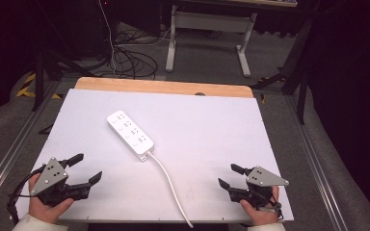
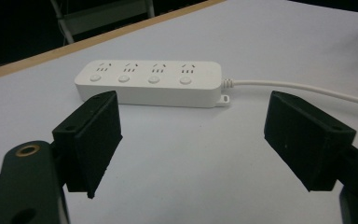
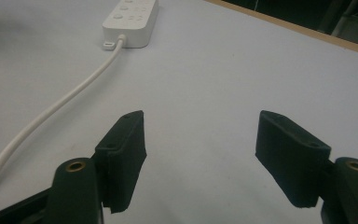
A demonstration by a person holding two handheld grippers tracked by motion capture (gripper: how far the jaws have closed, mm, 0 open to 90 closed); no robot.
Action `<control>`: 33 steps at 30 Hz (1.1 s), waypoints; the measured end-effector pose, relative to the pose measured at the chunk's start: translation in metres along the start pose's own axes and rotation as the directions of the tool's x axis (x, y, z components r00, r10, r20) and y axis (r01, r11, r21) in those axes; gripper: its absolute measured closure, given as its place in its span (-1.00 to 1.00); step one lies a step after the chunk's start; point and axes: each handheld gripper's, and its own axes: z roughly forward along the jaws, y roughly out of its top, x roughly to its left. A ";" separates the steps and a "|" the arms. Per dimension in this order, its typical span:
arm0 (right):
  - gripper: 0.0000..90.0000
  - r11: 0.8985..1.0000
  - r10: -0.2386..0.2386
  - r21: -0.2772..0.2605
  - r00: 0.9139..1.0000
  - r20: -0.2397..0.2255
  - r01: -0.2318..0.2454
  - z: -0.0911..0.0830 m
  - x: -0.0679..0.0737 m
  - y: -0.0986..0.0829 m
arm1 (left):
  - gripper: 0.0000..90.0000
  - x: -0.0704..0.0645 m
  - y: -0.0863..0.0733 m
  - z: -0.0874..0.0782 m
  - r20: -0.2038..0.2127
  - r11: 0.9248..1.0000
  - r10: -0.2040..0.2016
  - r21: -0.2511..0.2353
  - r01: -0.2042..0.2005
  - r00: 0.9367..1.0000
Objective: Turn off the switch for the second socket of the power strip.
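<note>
High view puts the power strip (image 1: 130,134) near the middle of the white counter (image 1: 221,125), lying on a diagonal with its sockets and buttons facing up. Its white cord (image 1: 169,185) leaves the near end and curves toward me, running off the front edge, which I judge keeps the lead out of both approach lines. Nothing is plugged in as far as I can tell, though the sockets are small from here.

My left hand-held gripper (image 1: 87,169) rests near the front left corner, jaws spread wide and holding nothing; its own view looks straight at the strip's long side, so it seems lined up for a reach. My right hand-held gripper (image 1: 231,175) sits near the front right corner (well apart from the strip), also wide open and empty, with the cord passing to its left.
</note>
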 end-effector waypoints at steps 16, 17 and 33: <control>-0.25 1.000 0.000 0.002 1.000 -0.006 0.000 0.001 0.001 0.000 | -0.50 0.007 0.028 0.014 0.027 0.996 -0.017 0.085 0.015 0.999; -0.25 1.000 0.000 0.002 1.000 -0.006 0.000 0.001 0.001 0.000 | -0.50 0.008 0.031 0.015 0.032 0.996 -0.019 0.083 0.016 0.999; -0.25 1.000 0.010 0.009 1.000 -0.023 -0.009 0.004 0.001 -0.001 | -0.44 0.008 0.065 0.039 0.048 0.992 0.011 0.121 -0.016 0.999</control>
